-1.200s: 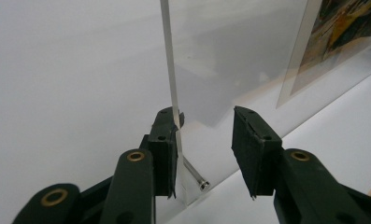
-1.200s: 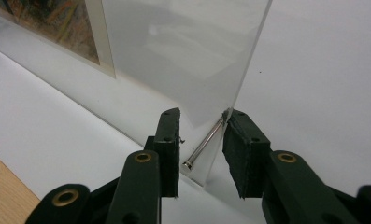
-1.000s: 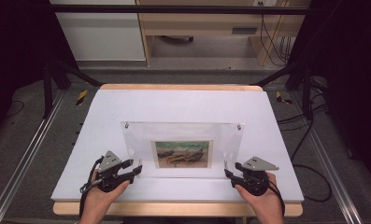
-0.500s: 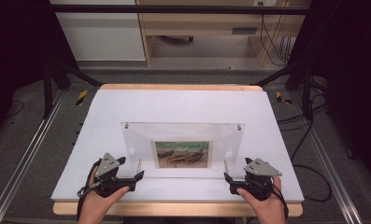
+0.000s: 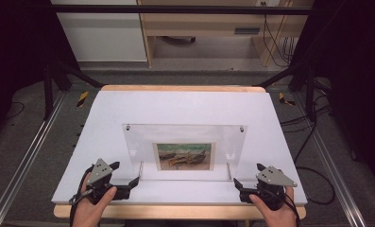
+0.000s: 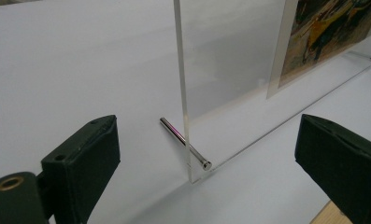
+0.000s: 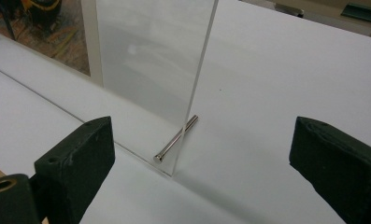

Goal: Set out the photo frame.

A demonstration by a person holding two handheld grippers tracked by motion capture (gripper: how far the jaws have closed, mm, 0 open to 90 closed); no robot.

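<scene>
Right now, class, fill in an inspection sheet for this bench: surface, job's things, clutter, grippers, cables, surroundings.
Surface: white board on a wooden table edge.
Job's things: clear acrylic picture frame standing upright, painted print inside; a metal pin through each lower corner.
Clutter: nothing seen.
Grippers: left gripper and right gripper open, each facing a frame corner, not touching it.
Cables: one trails from each gripper; more on the floor at right.
Surroundings: dark floor, metal rails, wooden furniture behind.

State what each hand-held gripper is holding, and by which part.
Nothing is held. The left hand-held gripper and right hand-held gripper are both open, near the lower corners of the clear picture frame.
</scene>
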